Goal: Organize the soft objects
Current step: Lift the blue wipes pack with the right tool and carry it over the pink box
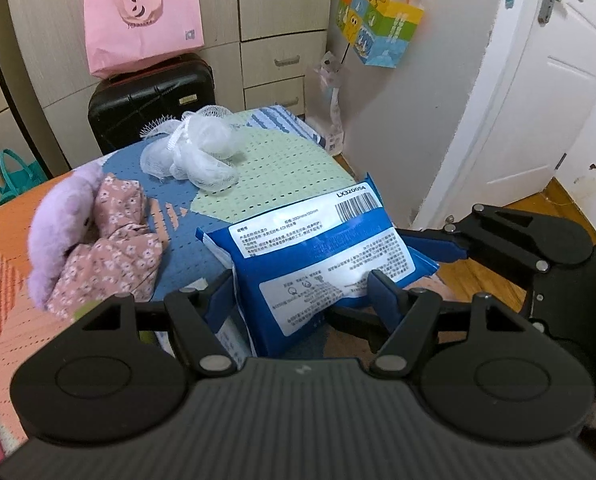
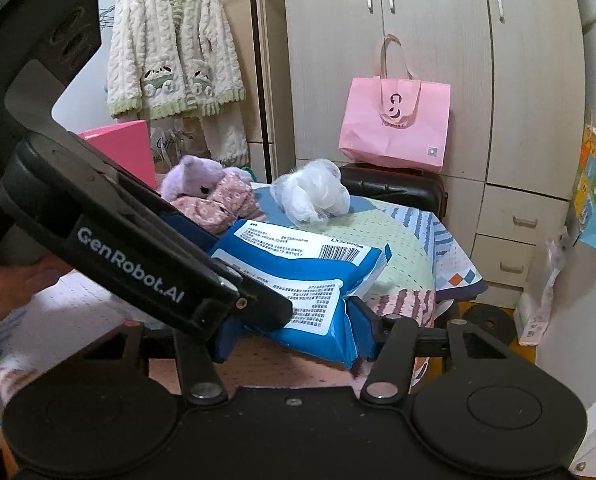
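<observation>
A blue and white soft pack of wipes (image 1: 318,256) is held above the near edge of the bed. My left gripper (image 1: 302,292) is shut on its near end. My right gripper (image 2: 293,332) is shut on the same pack (image 2: 310,276) from the right side; its fingers (image 1: 438,246) reach in from the right in the left wrist view. A purple plush toy (image 1: 57,224) in a pink flowered cloth (image 1: 113,248) lies at the left. A white mesh bath puff (image 1: 197,152) lies further back on the bed.
The patterned bedspread (image 1: 281,160) covers the bed. A black suitcase (image 1: 149,100) with a pink bag (image 1: 141,20) on it stands behind, by the wardrobe. A white door (image 1: 538,100) is at the right. A pink box (image 2: 125,148) sits at the left.
</observation>
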